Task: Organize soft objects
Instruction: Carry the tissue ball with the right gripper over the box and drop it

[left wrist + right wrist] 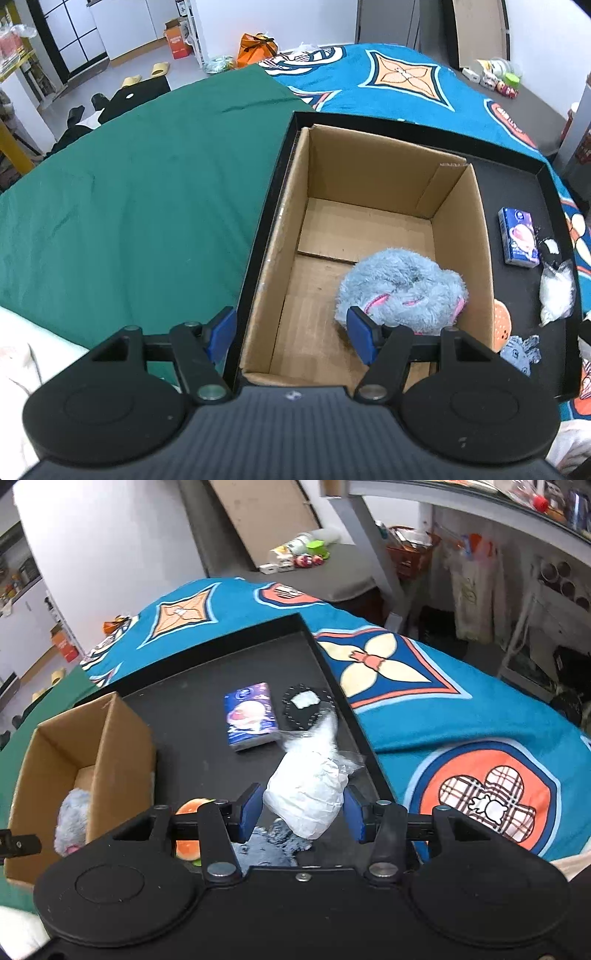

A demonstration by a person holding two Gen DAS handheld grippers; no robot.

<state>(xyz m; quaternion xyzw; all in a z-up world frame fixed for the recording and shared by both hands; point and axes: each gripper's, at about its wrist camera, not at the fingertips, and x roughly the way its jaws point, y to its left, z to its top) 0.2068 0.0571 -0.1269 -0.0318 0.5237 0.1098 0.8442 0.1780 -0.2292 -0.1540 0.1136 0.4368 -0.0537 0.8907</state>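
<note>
Two grippers are in view, one per wrist camera. Right gripper (301,814): its blue pads are clenched on a white crumpled bundle in clear plastic wrap (308,794), which sits squarely between the jaws, touching both pads, its wrap tail trailing forward past the fingertips. Ahead of these jaws, on the floor of the black tray (192,716), lies a blue tissue packet (251,716); just to its right is a black round pad with a white patch (306,707). Beneath the jaws a grey-blue plush piece (275,840) shows, and beside the left finger an orange and white soft toy (190,829) is partly hidden. To the left of the jaws stands the cardboard box (122,738), open-topped, inside the tray. Left gripper (291,334): jaws released, spread wide and holding nothing; they straddle the near left wall of the box, the left pad outside over the green cloth (129,203), the right pad inside. A fluffy blue plush with pink trim (402,288) lies on the box floor, just ahead of the right pad, against the right wall; whether pad and plush touch cannot be told. Beyond the tray lies a blue patterned blanket (399,85).
</note>
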